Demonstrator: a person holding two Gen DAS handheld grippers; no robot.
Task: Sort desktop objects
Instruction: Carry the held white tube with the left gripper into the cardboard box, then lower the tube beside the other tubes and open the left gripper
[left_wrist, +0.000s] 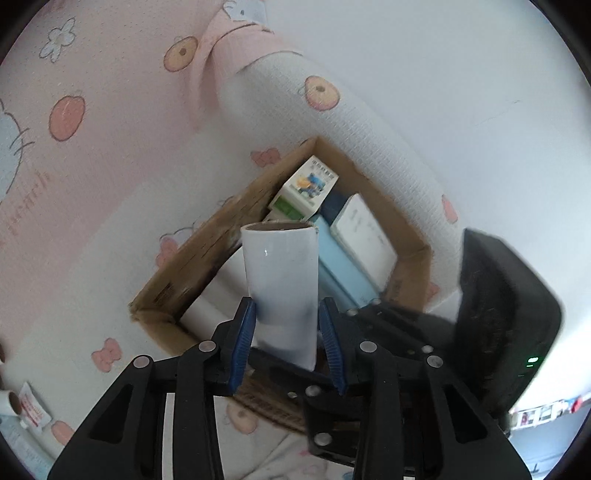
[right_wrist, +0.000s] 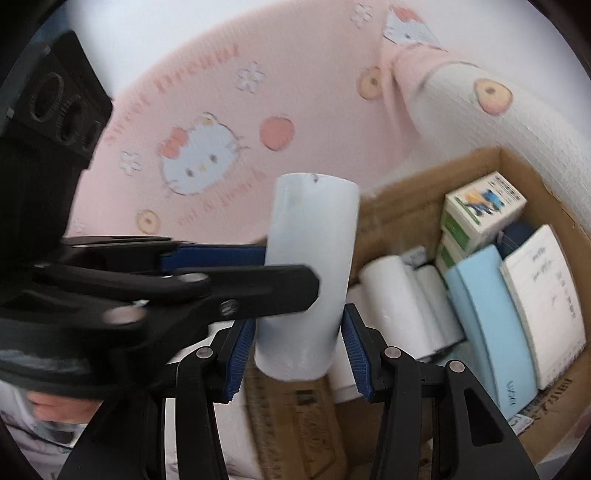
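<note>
A single white roll (left_wrist: 282, 280) with a brown core stands nearly upright between the blue pads of my left gripper (left_wrist: 286, 306), which is shut on it. My right gripper (right_wrist: 298, 317) is shut on the lower part of the same white roll (right_wrist: 310, 236). The left gripper (right_wrist: 288, 269) reaches in from the left and straddles the roll's middle. In the left wrist view only the right gripper's black body (left_wrist: 506, 302) shows clearly. The roll hangs over the near side of an open cardboard box (right_wrist: 424, 181), whose rim (left_wrist: 236, 206) also shows in the left wrist view.
Inside the box lie white rolls (right_wrist: 391, 291), a light blue book (right_wrist: 487, 314), a white pad (right_wrist: 543, 295) and small printed cartons (right_wrist: 484, 206). Around it is pink cartoon bedding (right_wrist: 199, 158) and a white bolster (left_wrist: 369, 110). A sachet (left_wrist: 33, 410) lies at the lower left.
</note>
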